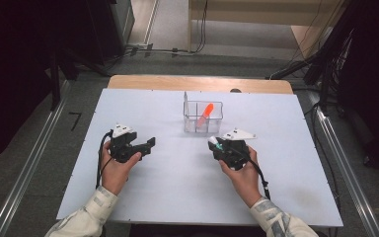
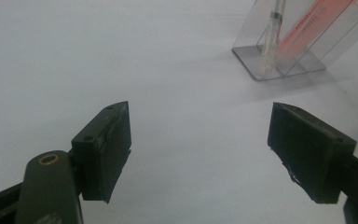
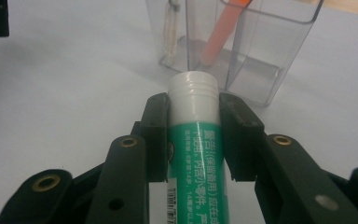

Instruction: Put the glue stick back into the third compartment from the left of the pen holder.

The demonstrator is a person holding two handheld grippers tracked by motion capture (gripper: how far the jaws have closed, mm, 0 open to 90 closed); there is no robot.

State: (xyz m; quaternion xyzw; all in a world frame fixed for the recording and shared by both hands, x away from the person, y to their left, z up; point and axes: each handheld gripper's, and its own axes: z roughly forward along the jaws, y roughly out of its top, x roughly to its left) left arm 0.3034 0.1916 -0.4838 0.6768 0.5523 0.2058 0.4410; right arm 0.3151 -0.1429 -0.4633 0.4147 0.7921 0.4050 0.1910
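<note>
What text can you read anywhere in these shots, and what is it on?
Green tube in the right gripper: white Chinese lettering down its side, partly readable as "警告" and "(保健用)"; the rest is too blurred.
Orange pen in the clear holder: a line of small print, too blurred to read.

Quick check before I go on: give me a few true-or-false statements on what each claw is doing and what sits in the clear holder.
1. The right claw is shut on a green and white tube. True.
2. The left claw holds an orange pen. False: its jaws stand wide apart with nothing between them.
3. An orange pen leans inside the clear holder. True.
4. The tube already stands in the holder. False: it is in the right claw, short of the holder.
5. The holder lies tipped on its side. False: it stands upright on the white table.
</note>
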